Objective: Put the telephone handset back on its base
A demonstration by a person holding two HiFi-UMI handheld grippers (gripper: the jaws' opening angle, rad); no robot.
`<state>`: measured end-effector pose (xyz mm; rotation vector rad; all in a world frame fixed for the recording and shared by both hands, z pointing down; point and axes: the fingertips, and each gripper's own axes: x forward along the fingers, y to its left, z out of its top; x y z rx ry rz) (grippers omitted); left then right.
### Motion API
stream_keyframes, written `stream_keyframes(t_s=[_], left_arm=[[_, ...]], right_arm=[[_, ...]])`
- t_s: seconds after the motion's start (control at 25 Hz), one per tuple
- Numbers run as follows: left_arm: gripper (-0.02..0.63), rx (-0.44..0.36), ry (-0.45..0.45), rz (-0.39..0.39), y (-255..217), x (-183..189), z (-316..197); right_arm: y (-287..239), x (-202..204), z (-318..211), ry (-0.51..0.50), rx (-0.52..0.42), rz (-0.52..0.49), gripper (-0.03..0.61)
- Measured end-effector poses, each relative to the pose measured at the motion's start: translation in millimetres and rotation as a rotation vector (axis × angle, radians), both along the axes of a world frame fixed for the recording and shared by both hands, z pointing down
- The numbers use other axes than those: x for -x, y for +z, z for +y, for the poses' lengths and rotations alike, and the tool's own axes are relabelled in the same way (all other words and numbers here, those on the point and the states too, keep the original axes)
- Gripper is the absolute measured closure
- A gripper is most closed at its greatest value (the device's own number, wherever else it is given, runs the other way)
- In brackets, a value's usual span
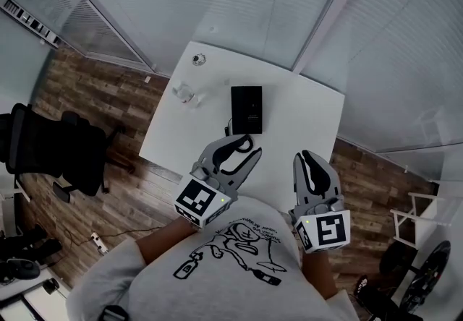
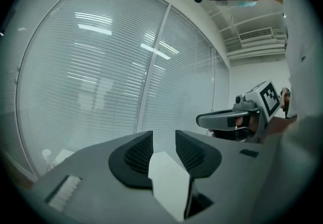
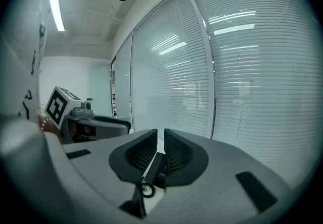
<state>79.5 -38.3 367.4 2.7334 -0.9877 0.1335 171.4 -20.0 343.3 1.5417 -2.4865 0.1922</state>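
While both hover over the near edge of the white bench (image 1: pixel 307 113), close to the person's chest, the left tongs (image 1: pixel 244 147) stand released with a bare gap between the jaws, and the right tongs (image 1: pixel 309 160) are clenched on nothing. The black telephone (image 1: pixel 247 109) lies flat at the bench's middle, toward the far edge, ahead of both tongs and touching neither; its cord (image 1: pixel 228 126) curls at its near left corner.

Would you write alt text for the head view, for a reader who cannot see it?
A person holds two grippers over the near edge of a white table, the left gripper open, the right gripper shut, both empty. A black telephone lies beyond them.
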Motion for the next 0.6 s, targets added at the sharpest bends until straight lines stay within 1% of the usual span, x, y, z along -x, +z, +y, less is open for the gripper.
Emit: stream_keyframes(t_s=[0.28, 0.6], left_arm=[[0.474, -0.049, -0.009, 0.004, -19.0, -3.3, 5.4], [0.474, -0.059, -0.018, 0.014, -27.5, -7.2, 7.7]], right_arm=[[-16.1, -3.8, 9.7, 0.004, -0.02, -0.002, 0.571], [-26.2, -6.2, 14.6, 0.002, -0.046, 0.01, 0.571]])
